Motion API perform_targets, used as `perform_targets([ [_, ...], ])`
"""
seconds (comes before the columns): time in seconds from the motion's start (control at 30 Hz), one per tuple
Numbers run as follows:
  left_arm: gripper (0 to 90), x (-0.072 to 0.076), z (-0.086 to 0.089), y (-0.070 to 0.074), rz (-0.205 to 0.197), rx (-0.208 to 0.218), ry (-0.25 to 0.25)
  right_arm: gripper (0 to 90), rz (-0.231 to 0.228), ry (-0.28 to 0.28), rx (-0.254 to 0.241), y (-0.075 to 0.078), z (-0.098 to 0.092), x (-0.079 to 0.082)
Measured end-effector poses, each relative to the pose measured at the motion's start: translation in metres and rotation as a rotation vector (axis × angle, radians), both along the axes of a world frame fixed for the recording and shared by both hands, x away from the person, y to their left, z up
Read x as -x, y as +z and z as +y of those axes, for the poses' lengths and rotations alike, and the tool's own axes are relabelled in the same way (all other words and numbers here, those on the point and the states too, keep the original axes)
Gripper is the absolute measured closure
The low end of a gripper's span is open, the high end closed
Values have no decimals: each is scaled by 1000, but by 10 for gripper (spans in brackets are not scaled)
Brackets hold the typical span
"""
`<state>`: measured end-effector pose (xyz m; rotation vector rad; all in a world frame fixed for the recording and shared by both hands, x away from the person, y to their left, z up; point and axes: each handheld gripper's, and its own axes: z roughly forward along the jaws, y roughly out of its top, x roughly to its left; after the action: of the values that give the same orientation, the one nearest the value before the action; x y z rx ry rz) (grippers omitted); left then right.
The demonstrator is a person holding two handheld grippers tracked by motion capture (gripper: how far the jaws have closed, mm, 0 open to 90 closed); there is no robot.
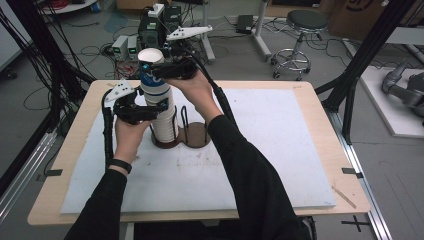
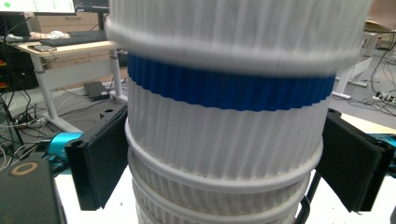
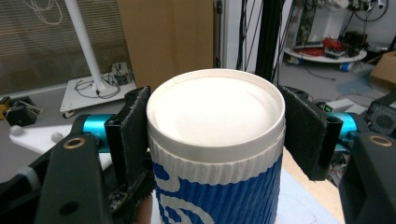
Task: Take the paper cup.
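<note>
At table centre-left, roughly 10 o'clock from the middle of the white mat (image 1: pixel 280 150), a tall stack of paper cups (image 1: pixel 162 112) stands in the left ring of a brown wire cup holder (image 1: pixel 196 135); the right ring beside it holds no cups.

Top cup (image 1: pixel 151 64): white rim, blue-printed ribbed sleeve, mouth up. Judgement: very light, thin-walled, crushes easily, ribbed sleeve gives decent friction. Nested cups tend to stick, so the ones below may come up too unless they're pinned. Best grab is just below the rolled rim, where the wall is stiffest; squeeze lightly.

Right gripper (image 1: pixel 172 70): jaws closed on the top cup, pads (image 3: pixel 135 135) pressed against the sleeve at 9 and 3 o'clock just under the rim (image 3: pixel 215 116), seen from the right gripper view. Rim looks round, no visible denting.

Left gripper (image 1: pixel 142 111): lower down, at mid-height of the stack. In the left gripper view the pads (image 2: pixel 100 161) flank the ribbed wall at 9 and 3 o'clock and meet its sides, so I read it as clamped on the stack, holding it down. Grip is wide because the cups are wide.

Outward: light wood table (image 1: pixel 310 90) under the mat, black frame posts at both sides, round stool (image 1: pixel 300 30) at 1 o'clock beyond the table, electronics boxes and cables on the floor at 12 o'clock.

Likely step: separate the top cup while the rest stays put. Risk: crushing the wall or tipping the stack.
</note>
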<state>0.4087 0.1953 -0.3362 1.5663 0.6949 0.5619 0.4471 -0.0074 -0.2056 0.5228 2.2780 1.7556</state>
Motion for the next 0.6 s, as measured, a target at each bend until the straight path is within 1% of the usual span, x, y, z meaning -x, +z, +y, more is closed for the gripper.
perform_targets([
  [0.03,117,0,0,0,0,1,0,305,1,0,-4,1,0,1],
  [0.07,117,0,0,0,-1,-2,0,305,-9,2,-20,4,-1,1],
  [0.13,117,0,0,0,0,-2,0,305,-6,6,-27,6,-2,2],
  [0.2,117,0,0,0,0,1,0,304,-24,8,-36,13,-3,3],
  [0.23,117,0,0,0,0,1,0,304,-24,8,-36,13,-3,3],
  [0.3,117,0,0,0,-1,-2,1,304,-31,9,-44,19,-4,6],
  [0.33,117,0,0,0,-1,-2,1,305,-52,11,-42,26,-5,8],
  [0.37,117,0,0,0,-1,-1,2,305,-52,11,-42,26,-5,8],
  [0.5,117,0,0,0,1,-3,0,304,-80,9,-54,37,-6,14],
  [0.53,117,0,0,0,0,-4,0,305,-93,8,-59,42,-8,16],
  [0.6,117,0,0,0,0,-3,0,305,-100,9,-67,45,-9,18],
])
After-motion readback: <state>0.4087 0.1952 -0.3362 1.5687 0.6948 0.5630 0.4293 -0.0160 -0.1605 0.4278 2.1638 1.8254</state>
